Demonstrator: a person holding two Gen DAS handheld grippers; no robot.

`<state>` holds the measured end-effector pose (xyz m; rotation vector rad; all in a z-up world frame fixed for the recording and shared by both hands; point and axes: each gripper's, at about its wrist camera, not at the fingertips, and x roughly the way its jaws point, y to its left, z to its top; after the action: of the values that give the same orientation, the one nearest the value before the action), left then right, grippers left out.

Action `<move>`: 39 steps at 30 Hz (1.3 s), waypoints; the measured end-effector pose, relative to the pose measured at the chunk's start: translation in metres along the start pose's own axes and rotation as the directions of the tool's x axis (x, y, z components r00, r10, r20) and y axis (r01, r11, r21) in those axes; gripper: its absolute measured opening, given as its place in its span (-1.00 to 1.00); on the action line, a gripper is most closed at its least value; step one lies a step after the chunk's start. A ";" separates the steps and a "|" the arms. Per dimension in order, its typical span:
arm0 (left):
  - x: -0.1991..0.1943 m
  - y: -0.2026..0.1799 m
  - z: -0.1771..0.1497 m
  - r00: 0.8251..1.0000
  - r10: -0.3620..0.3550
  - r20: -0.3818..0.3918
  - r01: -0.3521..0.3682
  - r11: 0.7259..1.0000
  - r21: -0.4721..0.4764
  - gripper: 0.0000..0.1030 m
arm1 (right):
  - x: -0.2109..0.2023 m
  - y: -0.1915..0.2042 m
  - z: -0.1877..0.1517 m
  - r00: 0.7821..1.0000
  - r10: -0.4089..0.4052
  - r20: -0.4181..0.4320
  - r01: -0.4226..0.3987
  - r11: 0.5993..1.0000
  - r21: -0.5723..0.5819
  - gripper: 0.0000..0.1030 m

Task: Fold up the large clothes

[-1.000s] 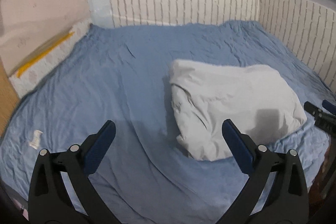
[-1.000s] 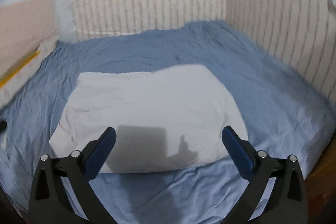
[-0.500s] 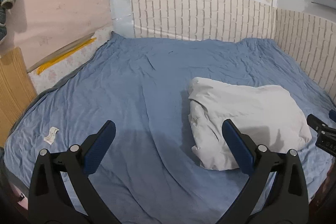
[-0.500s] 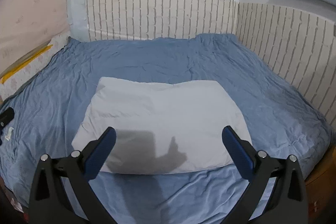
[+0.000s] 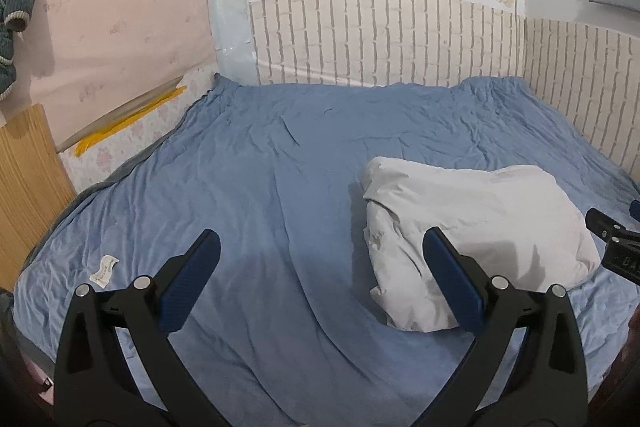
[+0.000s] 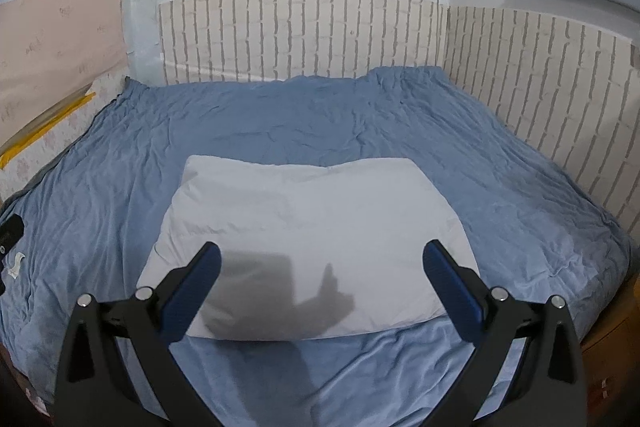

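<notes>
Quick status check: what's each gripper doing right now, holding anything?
Left gripper: open, holding nothing, above the blue bedsheet.
Right gripper: open, holding nothing, above the folded white garment.

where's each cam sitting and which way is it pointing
Left wrist: on the left gripper, facing the brick-pattern wall across the blue sheet; its open fingers show, with the right gripper at the edge.
Right wrist: on the right gripper, above the folded white garment; open fingers show.
Shared: the garment, sheet and small white tag.
</notes>
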<state>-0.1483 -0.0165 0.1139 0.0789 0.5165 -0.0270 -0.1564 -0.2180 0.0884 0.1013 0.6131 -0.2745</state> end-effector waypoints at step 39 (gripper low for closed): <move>0.011 -0.002 -0.006 1.000 0.015 -0.010 -0.014 0.999 0.031 0.94 | 0.014 0.005 -0.001 0.999 -0.028 -0.015 0.029 0.999 0.016 0.96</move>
<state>-0.1416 -0.0179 0.1028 0.1130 0.5253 -0.0204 -0.1451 -0.2158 0.0793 0.1100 0.6279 -0.3066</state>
